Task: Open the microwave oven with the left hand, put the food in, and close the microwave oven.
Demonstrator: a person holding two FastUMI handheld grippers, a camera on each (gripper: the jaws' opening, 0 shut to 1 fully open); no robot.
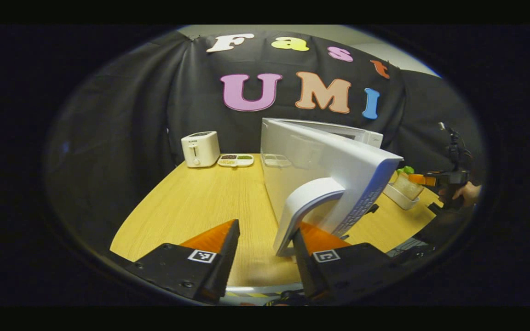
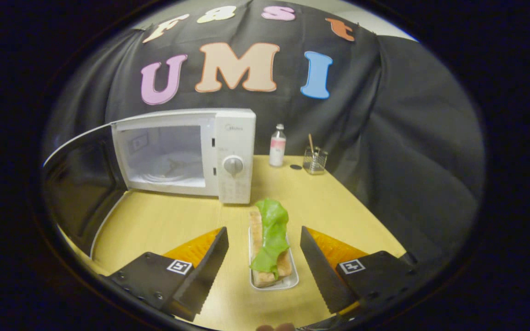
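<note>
The white microwave (image 2: 230,156) stands at the back of the wooden table (image 2: 154,225), its door (image 1: 338,170) swung wide open and its cavity (image 2: 164,156) bare. My left gripper (image 1: 266,228) is open; the door's curved handle (image 1: 308,202) sits between its fingers, close against the right one. A small white tray (image 2: 292,281) with bread and a lettuce leaf (image 2: 272,230) lies on the table in front of the microwave. My right gripper (image 2: 263,230) is open with a finger on each side of the tray. The left gripper view also has this tray (image 1: 403,195), the right gripper (image 1: 444,177) and a hand (image 1: 469,193) beyond the door.
A white toaster (image 1: 200,148) and a divided dish (image 1: 236,159) with food stand at the table's far left. Right of the microwave are a small bottle (image 2: 277,145) and a glass holder (image 2: 314,161) with a stick. The open door (image 2: 81,184) juts over the table's left part.
</note>
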